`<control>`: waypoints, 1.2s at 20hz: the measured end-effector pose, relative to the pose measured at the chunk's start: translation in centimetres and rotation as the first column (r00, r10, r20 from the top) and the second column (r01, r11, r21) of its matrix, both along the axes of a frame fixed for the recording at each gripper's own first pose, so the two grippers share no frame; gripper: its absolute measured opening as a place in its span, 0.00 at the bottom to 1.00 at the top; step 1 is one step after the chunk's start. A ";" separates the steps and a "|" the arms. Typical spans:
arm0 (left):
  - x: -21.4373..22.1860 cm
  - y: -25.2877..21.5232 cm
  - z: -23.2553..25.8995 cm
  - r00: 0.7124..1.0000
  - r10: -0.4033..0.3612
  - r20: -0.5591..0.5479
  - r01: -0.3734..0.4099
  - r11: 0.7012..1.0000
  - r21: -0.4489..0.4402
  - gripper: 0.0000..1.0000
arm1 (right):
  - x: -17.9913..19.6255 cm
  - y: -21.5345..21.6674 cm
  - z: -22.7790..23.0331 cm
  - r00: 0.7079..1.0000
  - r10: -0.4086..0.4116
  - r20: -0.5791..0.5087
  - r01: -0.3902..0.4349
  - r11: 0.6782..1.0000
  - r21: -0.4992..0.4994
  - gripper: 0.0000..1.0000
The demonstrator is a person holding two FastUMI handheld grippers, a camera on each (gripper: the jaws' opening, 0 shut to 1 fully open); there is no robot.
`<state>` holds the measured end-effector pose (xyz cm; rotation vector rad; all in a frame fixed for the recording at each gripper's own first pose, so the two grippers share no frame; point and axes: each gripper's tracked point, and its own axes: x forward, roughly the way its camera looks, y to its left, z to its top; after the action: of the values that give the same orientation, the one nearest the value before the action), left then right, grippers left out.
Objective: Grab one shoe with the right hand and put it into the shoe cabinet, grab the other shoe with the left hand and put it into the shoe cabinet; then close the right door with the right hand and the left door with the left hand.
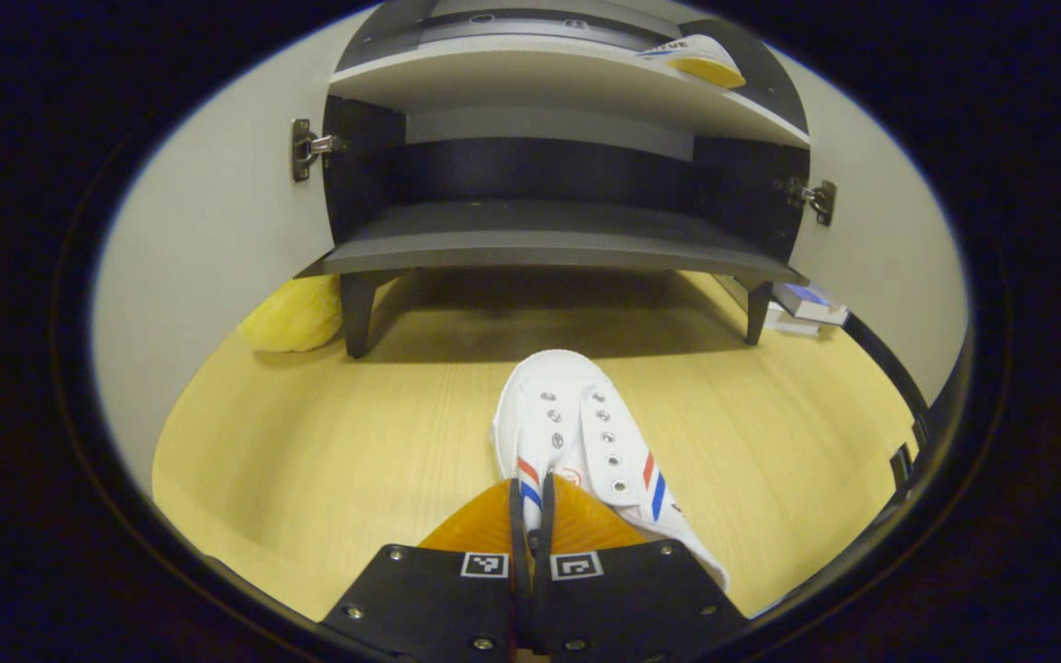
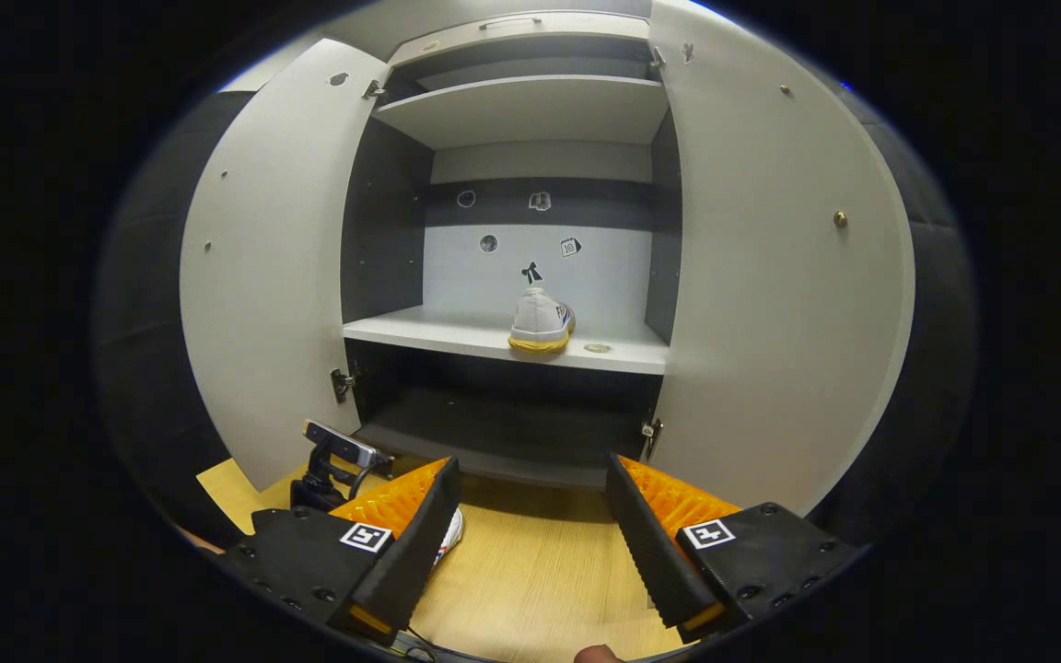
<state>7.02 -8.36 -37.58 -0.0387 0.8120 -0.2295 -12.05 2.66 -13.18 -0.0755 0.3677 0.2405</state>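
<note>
A white shoe [image 1: 586, 433] with red and blue stripes lies on the wooden floor [image 1: 309, 442] in front of the open shoe cabinet [image 1: 549, 239]. My left gripper [image 1: 530, 483] is shut on the shoe's near side edge. A second white shoe [image 2: 540, 322] stands on the cabinet's middle shelf [image 2: 420, 333], heel toward me; its sole also shows at the top of the left gripper view [image 1: 701, 60]. My right gripper [image 2: 530, 465] hangs open and holds nothing, facing the cabinet. Low at the left of that view are the left gripper [image 2: 337, 460] and a bit of the floor shoe [image 2: 450, 534].
Both cabinet doors stand wide open, the left door [image 2: 273, 267] and the right door [image 2: 770, 276]. The bottom shelf [image 1: 549, 244] sits on short dark legs [image 1: 355, 313]. A yellow soft object [image 1: 296, 313] lies by the left leg, stacked books [image 1: 807, 304] by the right.
</note>
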 end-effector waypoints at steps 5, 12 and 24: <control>1.2 1.1 6.0 0.993 0.009 0.116 -0.004 0.999 -0.035 0.02 | -0.2 -0.3 0.2 1.000 -0.008 0.008 0.008 1.000 0.015 0.94; 1.9 3.5 18.1 0.958 0.014 0.287 0.008 0.997 -0.077 0.02 | -0.5 -0.5 0.6 1.000 -0.020 0.022 0.019 1.000 0.024 0.99; 1.2 4.1 21.4 0.857 0.054 0.513 0.027 0.989 -0.149 0.01 | -0.3 -0.8 1.1 0.999 -0.036 0.040 0.034 0.999 0.039 0.99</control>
<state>8.21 -4.27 -16.14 -0.1205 0.2538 -0.2723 -12.40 1.85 -12.09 -0.0367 0.3233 0.2110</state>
